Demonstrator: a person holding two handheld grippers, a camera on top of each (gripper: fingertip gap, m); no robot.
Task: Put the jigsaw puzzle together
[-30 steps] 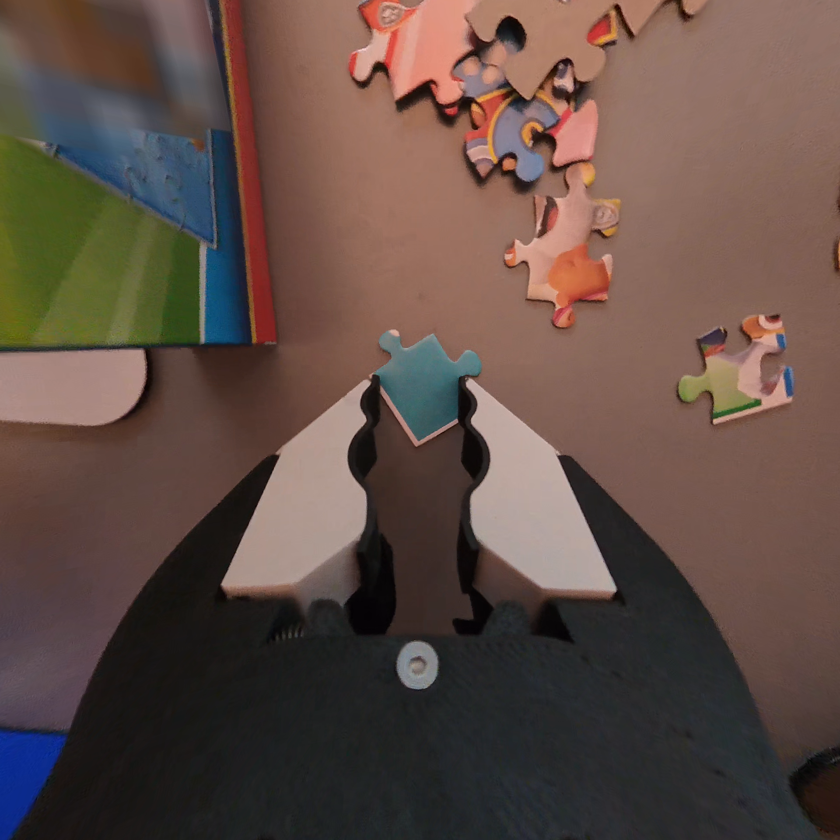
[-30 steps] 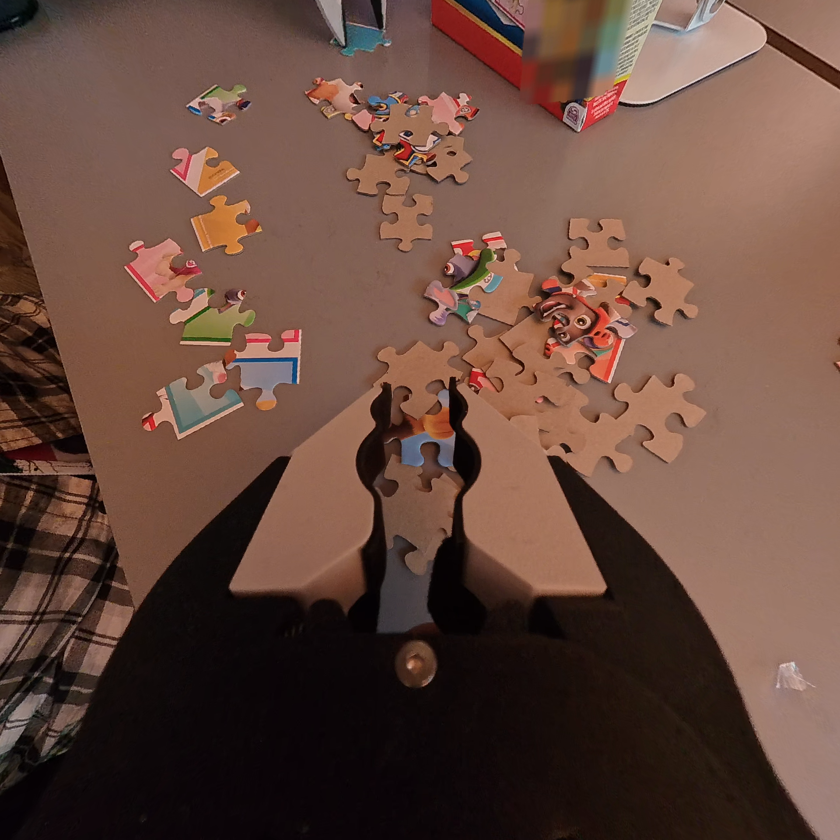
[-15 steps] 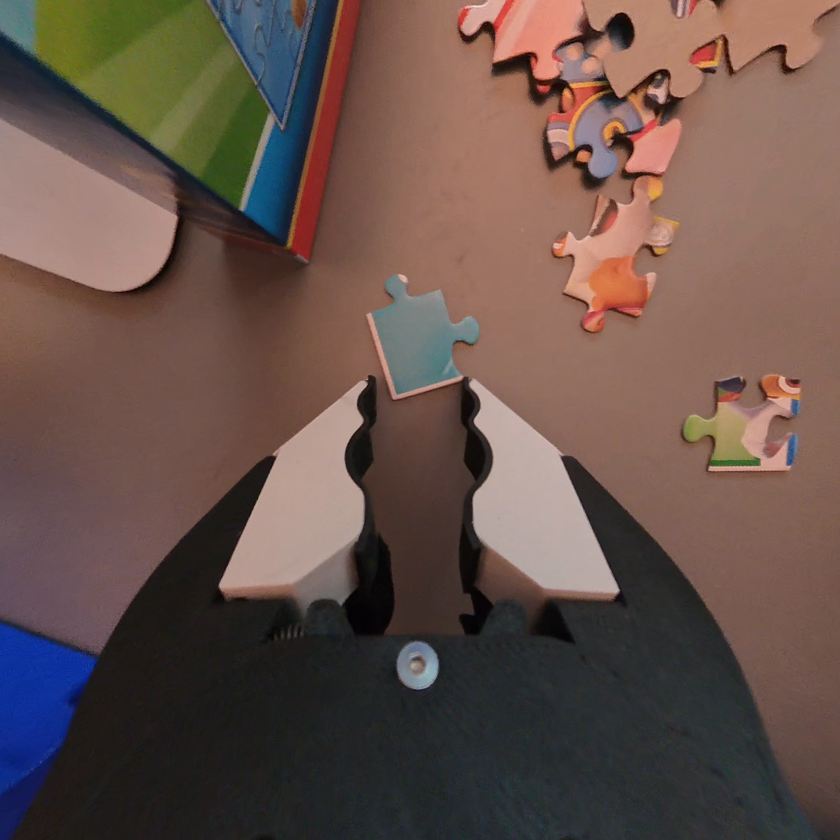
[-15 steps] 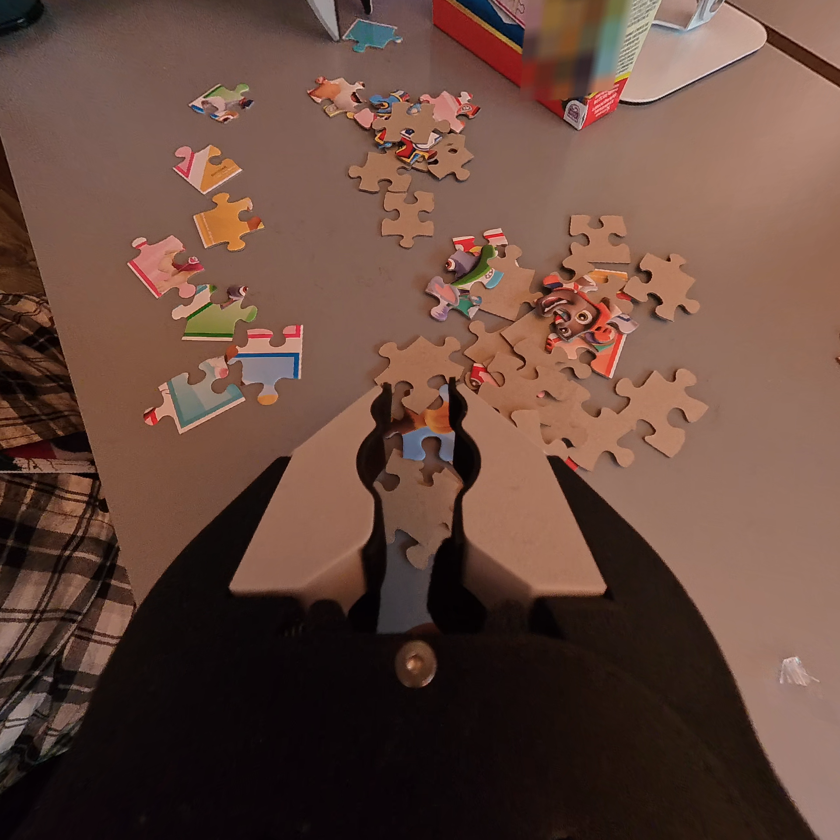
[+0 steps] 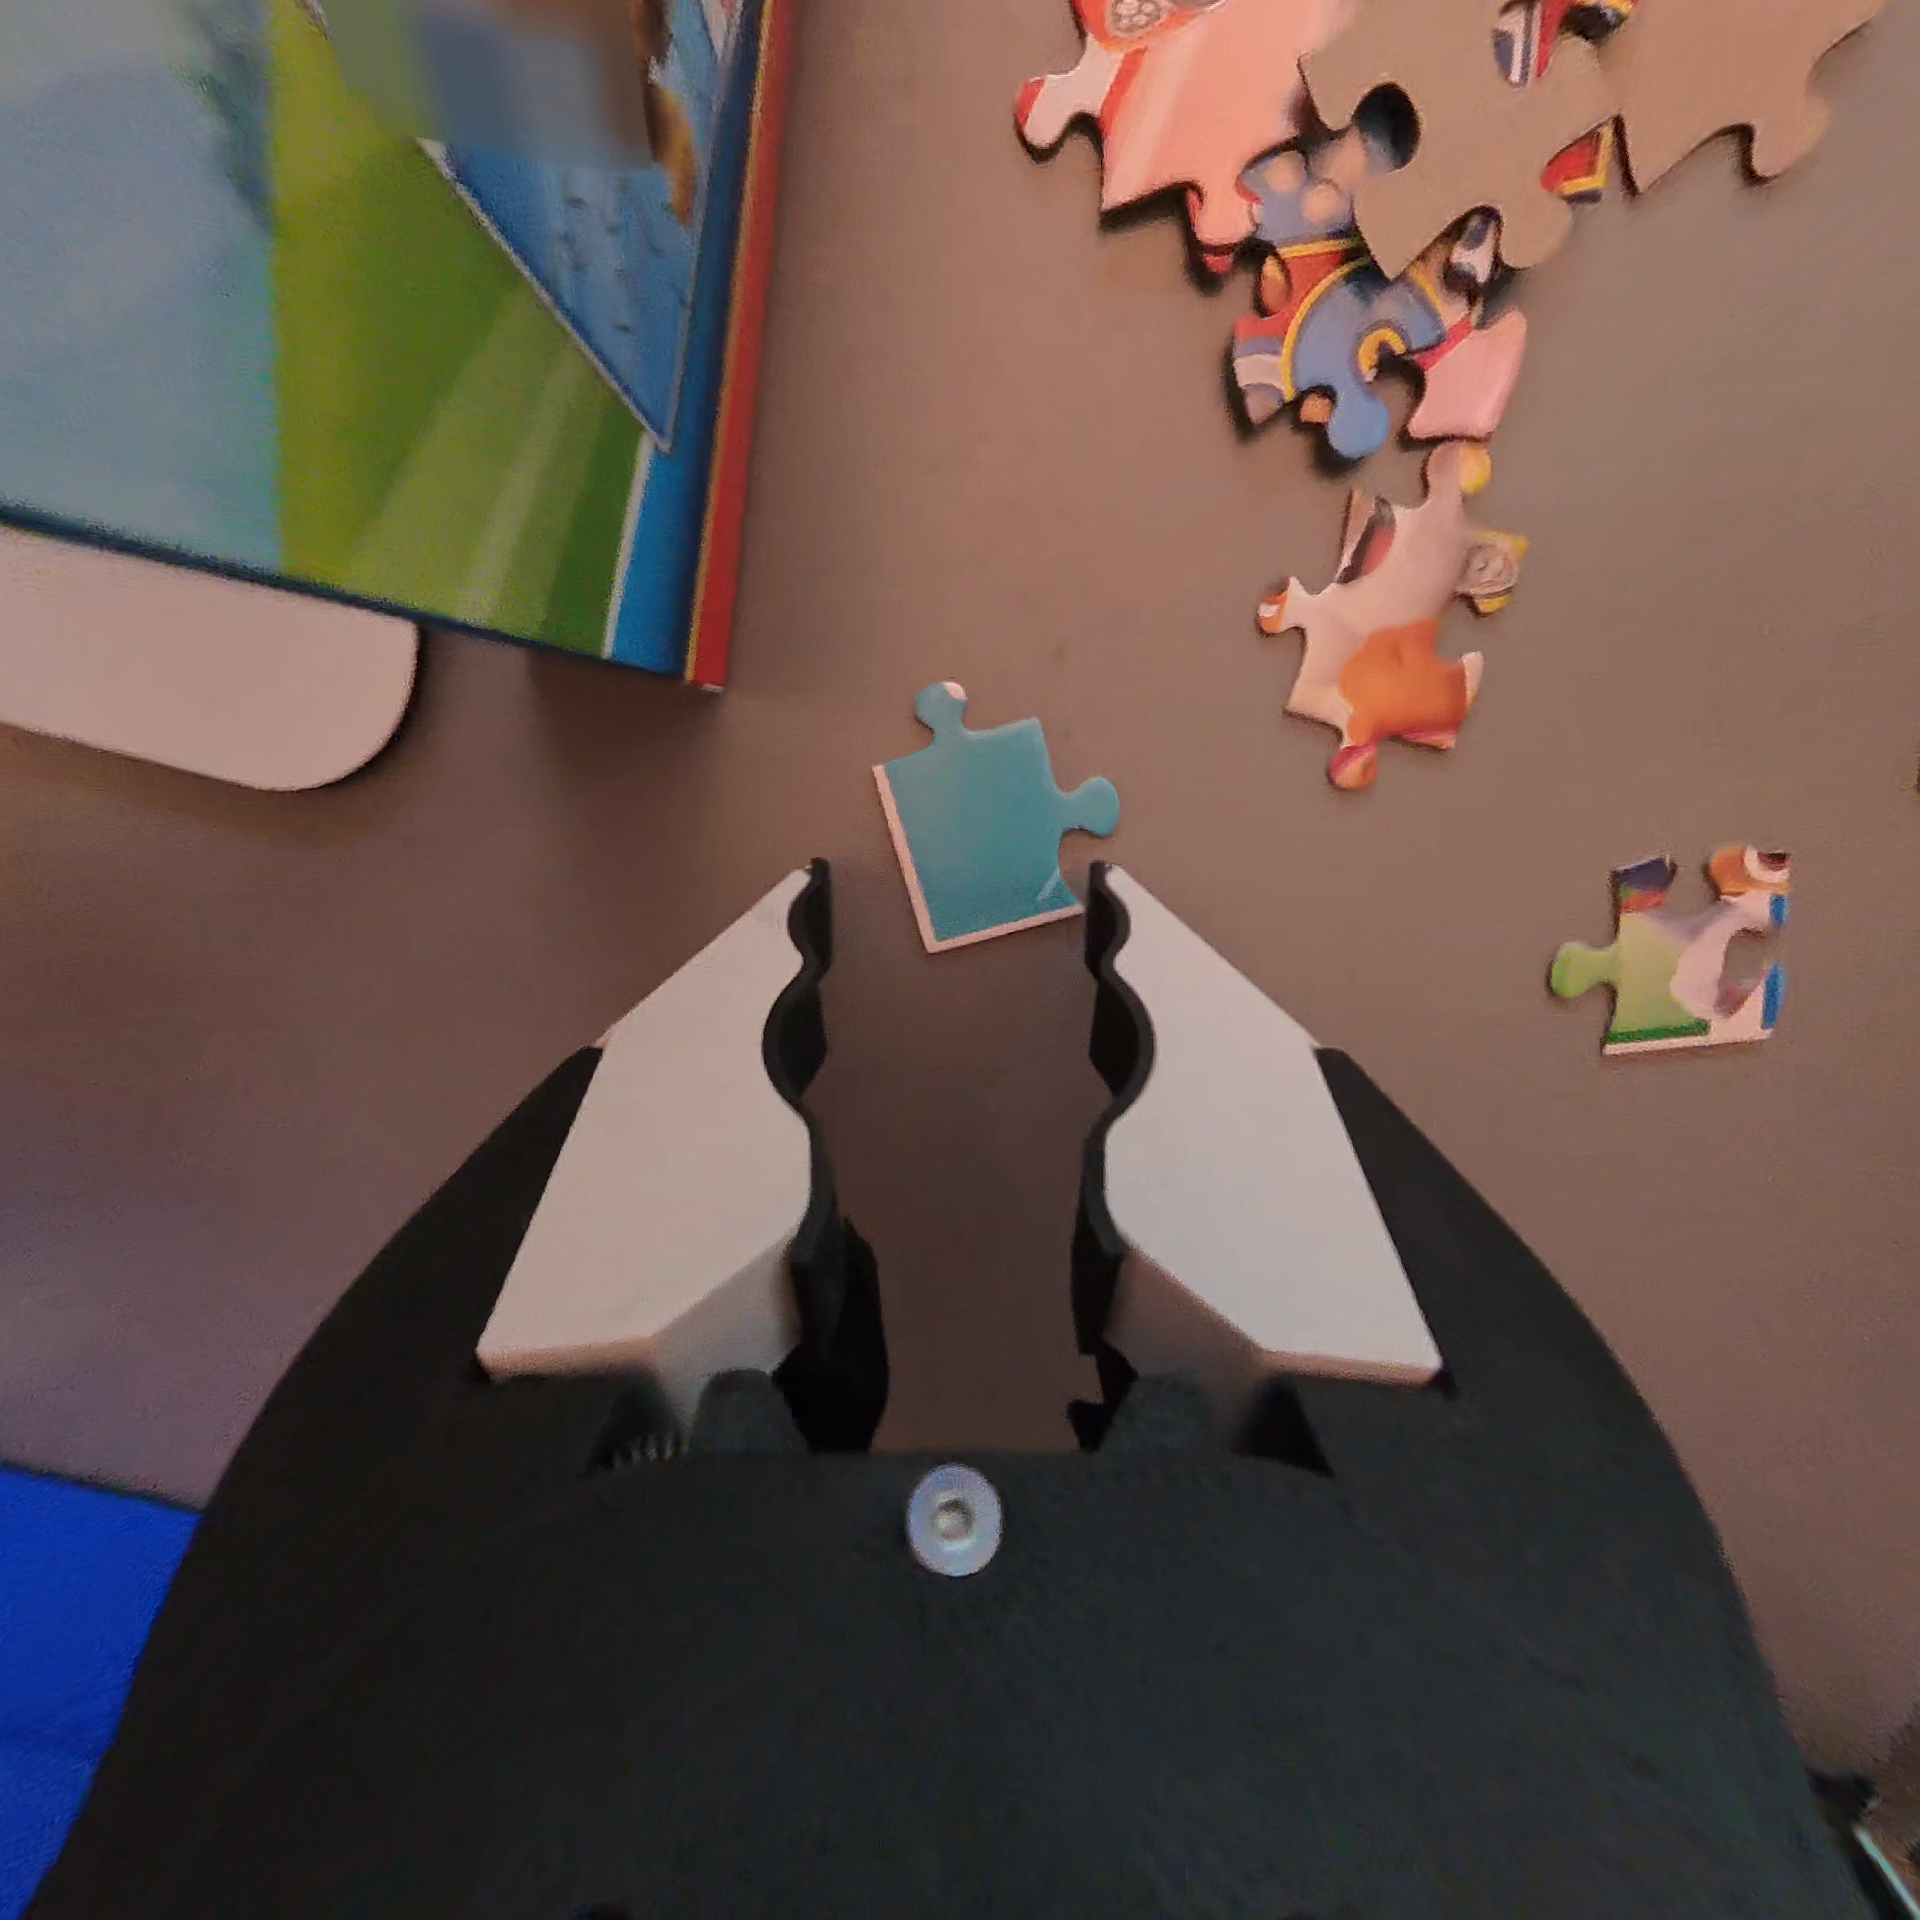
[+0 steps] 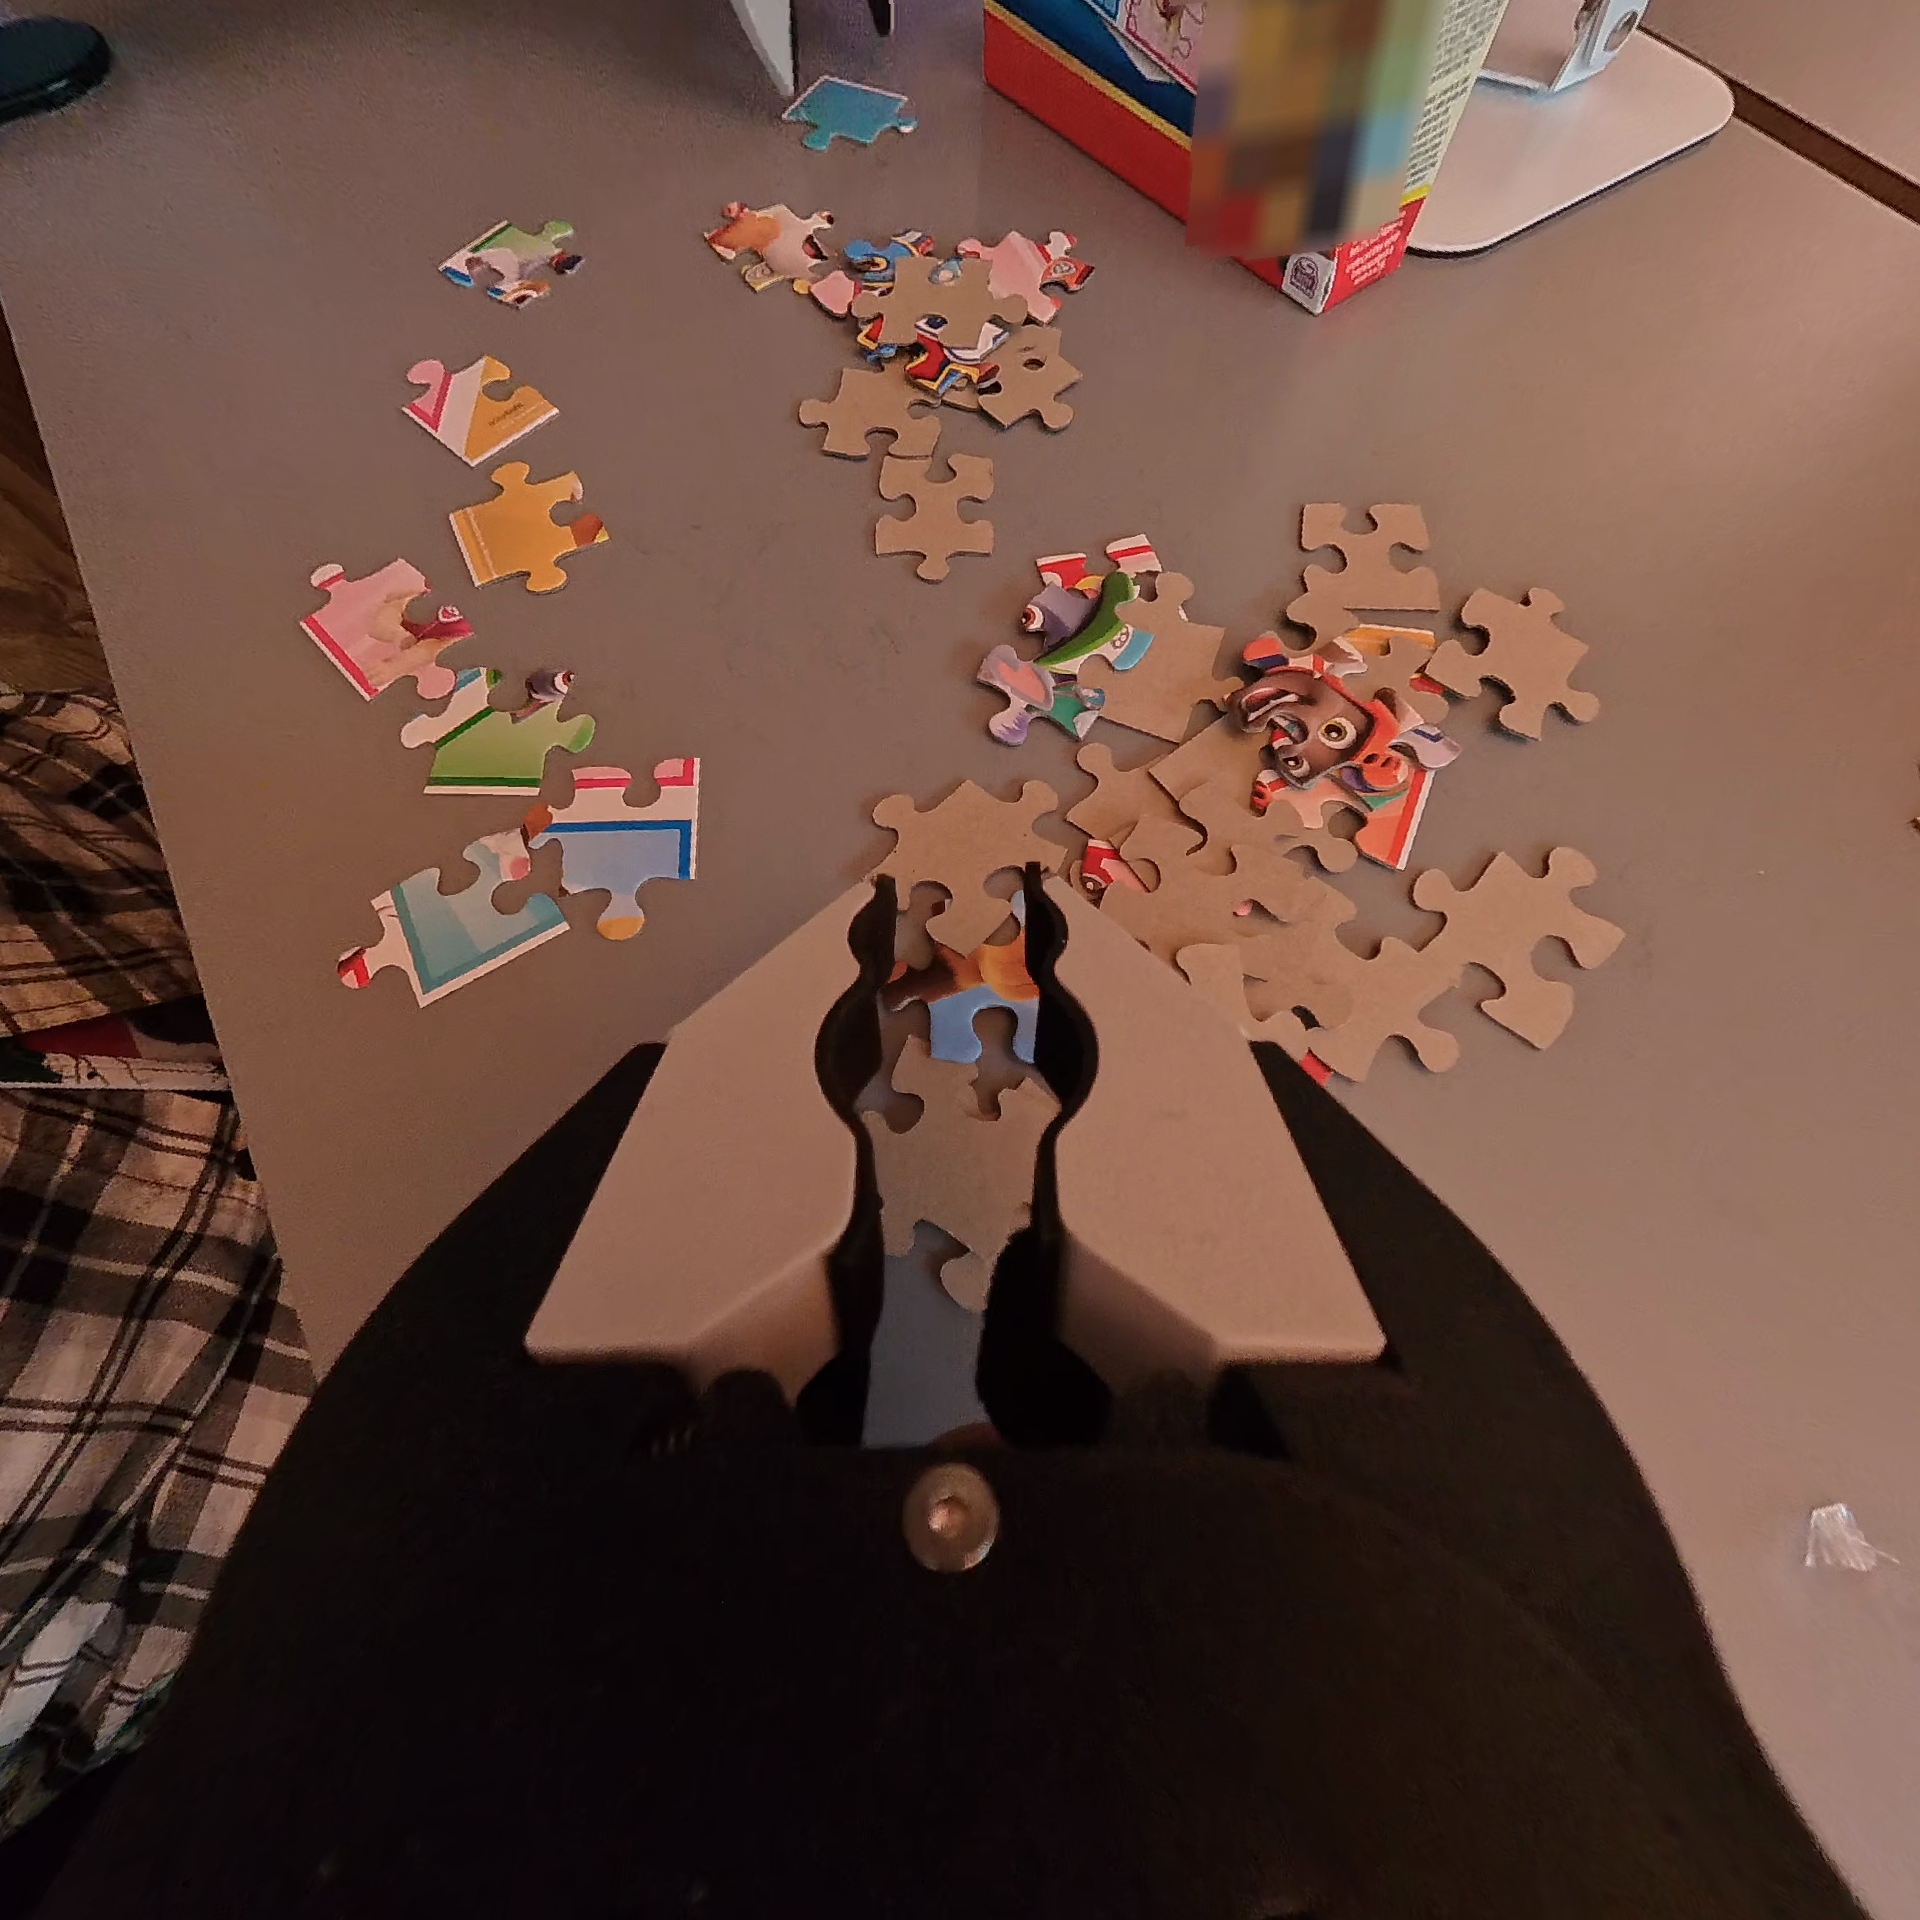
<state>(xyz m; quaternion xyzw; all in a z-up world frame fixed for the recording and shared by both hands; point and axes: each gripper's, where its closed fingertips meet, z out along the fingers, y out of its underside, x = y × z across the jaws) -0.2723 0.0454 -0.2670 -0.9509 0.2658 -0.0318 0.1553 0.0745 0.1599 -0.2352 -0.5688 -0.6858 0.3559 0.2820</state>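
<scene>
A teal puzzle piece (image 5: pixel 987 821) lies flat on the grey table (image 5: pixel 987 468), just past my left gripper (image 5: pixel 956 873), which is open and empty. The piece also shows at the far end in the right wrist view (image 6: pixel 847 109), beside the left gripper's white fingertip (image 6: pixel 769 42). My right gripper (image 6: pixel 958 881) is narrowly open and hovers over a heap of mostly face-down brown pieces (image 6: pixel 1299 914). A face-down piece (image 6: pixel 956 1164) and a blue-orange one (image 6: pixel 982 997) show through its gap. Several face-up pieces (image 6: pixel 499 675) lie spread out at the left.
The colourful puzzle box (image 5: pixel 416 364) (image 6: pixel 1101 114) stands on a white stand base (image 5: pixel 187 686) (image 6: pixel 1579 135). A mixed cluster of pieces (image 6: pixel 935 322) (image 5: pixel 1371 260) lies near it. The table edge runs down the left, with plaid cloth (image 6: pixel 104 1299) beyond it. There is about 35 cm between the tips of the two grippers. Measured from the fingertips, the face-down piece (image 6: pixel 956 1164) is 6 cm or so from the right gripper and 40 cm from the left.
My left gripper let go of the teal piece, opened wider and drew back; the piece now lies on the table. The right gripper has barely moved.
</scene>
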